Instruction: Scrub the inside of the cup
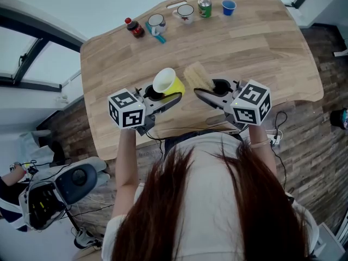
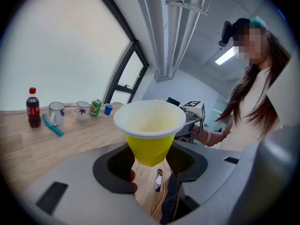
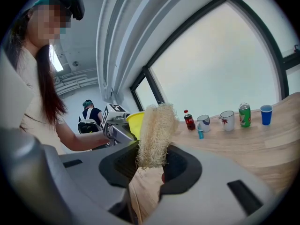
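A yellow paper cup (image 1: 168, 83) with a white inside is held above the table's front edge, its mouth tilted up and toward the middle. My left gripper (image 1: 175, 98) is shut on the cup's lower body (image 2: 149, 146). A pale fibrous loofah scrubber (image 1: 197, 76) stands up between the pads of my right gripper (image 1: 200, 93), which is shut on it (image 3: 154, 135). The scrubber is just right of the cup, apart from it. In the right gripper view the cup's yellow rim (image 3: 135, 121) shows behind the scrubber.
Along the wooden table's (image 1: 261, 53) far edge stand a cola bottle (image 1: 134, 28), two mugs (image 1: 156, 22) (image 1: 185, 13), a teal brush (image 1: 159, 38), a green can (image 1: 204, 7) and a blue cup (image 1: 229, 7). A second person (image 3: 89, 116) stands far off.
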`<move>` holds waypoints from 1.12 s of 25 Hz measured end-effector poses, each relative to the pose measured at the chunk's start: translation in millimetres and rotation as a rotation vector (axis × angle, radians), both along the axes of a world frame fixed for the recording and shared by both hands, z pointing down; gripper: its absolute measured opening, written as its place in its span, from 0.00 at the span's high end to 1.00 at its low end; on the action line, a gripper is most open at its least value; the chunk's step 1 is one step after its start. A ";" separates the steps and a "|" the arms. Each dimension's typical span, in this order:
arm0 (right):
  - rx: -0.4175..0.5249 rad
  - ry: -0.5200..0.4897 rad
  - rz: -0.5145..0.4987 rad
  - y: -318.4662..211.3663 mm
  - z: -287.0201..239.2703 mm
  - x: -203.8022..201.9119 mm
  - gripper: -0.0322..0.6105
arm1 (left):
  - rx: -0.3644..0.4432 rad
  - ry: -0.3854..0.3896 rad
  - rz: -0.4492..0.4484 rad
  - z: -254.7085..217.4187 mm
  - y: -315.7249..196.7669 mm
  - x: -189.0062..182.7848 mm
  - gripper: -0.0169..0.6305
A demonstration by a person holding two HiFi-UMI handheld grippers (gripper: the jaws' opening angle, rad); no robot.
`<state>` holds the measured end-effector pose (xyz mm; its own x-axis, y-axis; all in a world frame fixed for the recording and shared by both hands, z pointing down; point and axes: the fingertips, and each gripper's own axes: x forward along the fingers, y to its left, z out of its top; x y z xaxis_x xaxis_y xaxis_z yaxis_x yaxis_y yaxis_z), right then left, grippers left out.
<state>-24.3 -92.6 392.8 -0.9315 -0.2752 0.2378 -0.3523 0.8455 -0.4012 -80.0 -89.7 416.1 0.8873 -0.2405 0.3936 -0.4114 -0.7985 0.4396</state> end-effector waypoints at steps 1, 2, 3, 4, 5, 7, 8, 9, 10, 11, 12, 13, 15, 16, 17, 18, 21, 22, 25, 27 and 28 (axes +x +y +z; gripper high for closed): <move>0.001 0.003 0.006 -0.7 0.0 -0.2 0.75 | 0.002 -0.007 -0.005 0.5 -1.0 -1.4 0.64; 0.002 0.006 0.014 -0.2 -0.2 0.1 0.75 | 0.006 -0.015 -0.011 0.9 -0.8 -2.6 0.64; 0.004 0.010 0.022 1.8 -0.4 1.0 0.75 | 0.009 -0.026 -0.020 1.4 0.7 -3.2 0.64; 0.005 0.016 0.032 4.1 -0.4 2.3 0.75 | 0.013 -0.038 -0.030 2.2 2.5 -3.7 0.64; 0.006 0.023 0.043 4.7 0.1 3.1 0.75 | 0.017 -0.052 -0.043 3.7 2.6 -4.7 0.64; 0.005 0.038 0.065 -0.3 2.0 2.2 0.75 | 0.020 -0.076 -0.072 7.7 -4.1 -9.5 0.64; 0.004 0.043 0.074 -3.3 2.7 1.2 0.75 | 0.022 -0.085 -0.088 9.4 -8.3 -12.5 0.64; 0.002 0.046 0.084 -5.0 3.0 0.5 0.75 | 0.023 -0.092 -0.105 10.5 -11.4 -15.4 0.64; 0.001 0.050 0.094 -5.5 3.0 0.1 0.75 | 0.026 -0.098 -0.123 11.1 -13.1 -18.1 0.64; 0.000 0.053 0.104 -5.3 3.0 -0.1 0.75 | 0.028 -0.102 -0.140 11.4 -13.8 -20.6 0.64; 0.000 0.056 0.113 -4.8 3.0 -0.1 0.75 | 0.030 -0.106 -0.154 11.5 -13.9 -22.7 0.64; -0.001 0.058 0.122 -4.2 3.2 0.1 0.75 | 0.031 -0.108 -0.167 11.7 -13.8 -24.5 0.64; -0.002 0.062 0.132 -2.8 3.6 0.3 0.75 | 0.036 -0.113 -0.188 12.2 -13.3 -27.3 0.64; -0.002 0.063 0.136 -2.1 3.7 0.1 0.75 | 0.040 -0.119 -0.198 12.6 -13.0 -28.7 0.64; -0.002 0.064 0.140 -1.5 3.7 -0.3 0.75 | 0.044 -0.126 -0.208 13.0 -12.7 -30.1 0.64; -0.001 0.065 0.146 -1.1 3.7 -0.7 0.75 | 0.048 -0.133 -0.218 13.5 -12.5 -31.5 0.64; 0.005 0.074 0.172 -1.5 3.4 -0.9 0.75 | 0.055 -0.146 -0.252 14.6 -12.0 -34.7 0.64; 0.007 0.077 0.183 -1.5 3.3 -0.5 0.75 | 0.059 -0.152 -0.263 15.3 -11.7 -35.5 0.64; 0.013 0.080 0.209 -0.8 3.9 2.0 0.75 | 0.082 -0.187 -0.294 18.6 -9.7 -37.4 0.64; 0.011 0.076 0.224 -0.2 4.1 3.8 0.75 | 0.095 -0.206 -0.313 19.7 -7.4 -37.7 0.64; 0.010 0.074 0.230 0.1 4.1 4.4 0.75 | 0.101 -0.214 -0.321 19.9 -6.4 -37.8 0.64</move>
